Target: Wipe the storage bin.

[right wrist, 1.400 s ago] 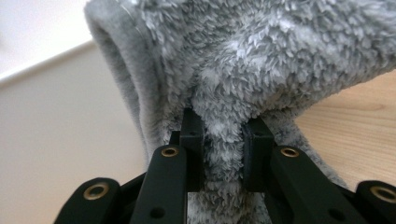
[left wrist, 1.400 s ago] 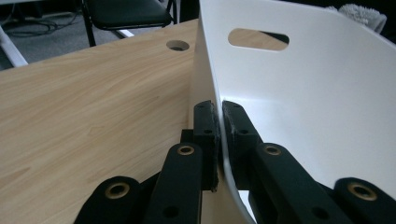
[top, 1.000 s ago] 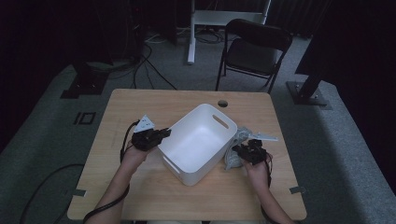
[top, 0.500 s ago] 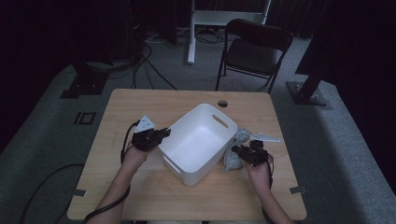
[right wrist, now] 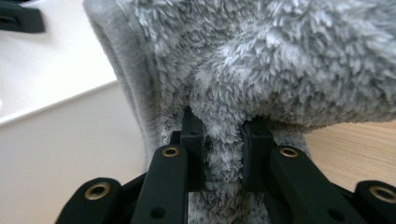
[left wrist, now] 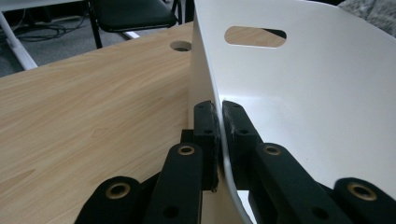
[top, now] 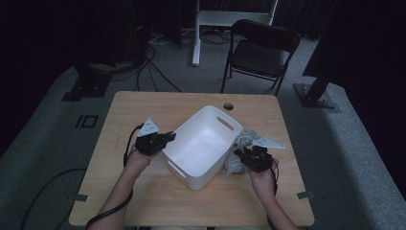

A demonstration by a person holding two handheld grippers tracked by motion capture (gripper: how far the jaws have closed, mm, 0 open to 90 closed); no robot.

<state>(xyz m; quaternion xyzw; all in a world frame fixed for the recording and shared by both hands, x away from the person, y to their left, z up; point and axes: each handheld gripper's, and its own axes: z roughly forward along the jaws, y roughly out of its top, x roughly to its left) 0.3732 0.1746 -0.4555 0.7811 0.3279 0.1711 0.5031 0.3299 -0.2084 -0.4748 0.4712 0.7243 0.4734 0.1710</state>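
A white plastic bin (top: 203,143) with handle slots stands in the middle of the wooden table (top: 119,115), turned at an angle. My left gripper (top: 167,138) is shut on the bin's left wall; in the left gripper view the thin white rim (left wrist: 219,126) runs between its two jaws. A grey fluffy cloth (top: 237,155) lies bunched against the bin's right side. My right gripper (top: 242,154) is shut on a fold of that cloth (right wrist: 224,154), which swells up above the jaws in the right gripper view.
A round cable hole (top: 228,106) sits in the table near its far edge. A black folding chair (top: 261,52) stands beyond the table. Cables trail from both grippers toward the near edge.
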